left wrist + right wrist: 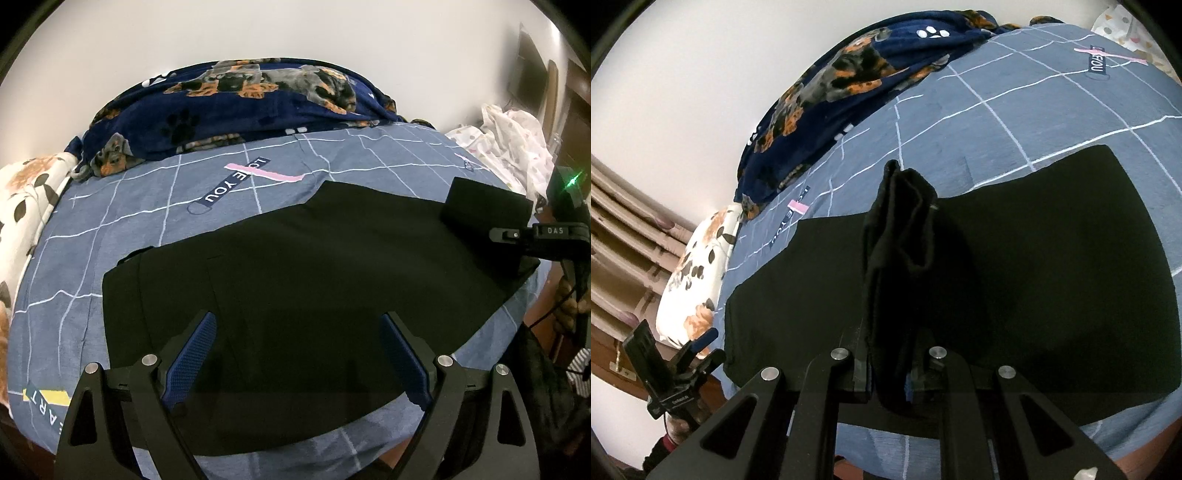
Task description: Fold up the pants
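On the grid-patterned bed sheet (155, 206), black pants (314, 280) lie spread flat, one end lifted.

The right gripper (890, 373) is clamped on a bunched pant end, likely raised to carry it over for a fold. The left gripper (299, 354) hovers with jaws spread, empty, above the cloth. No containers show.

Definitely a bedroom in somebody's home. Bed made up with a blue grid-pattern sheet (369, 155) printed "LOVE YOU", a navy dog-print fleece blanket (236, 107) bunched against the plain white wall (295, 29), plus a floral pillow (698, 273) beside pinkish curtains (624, 221).
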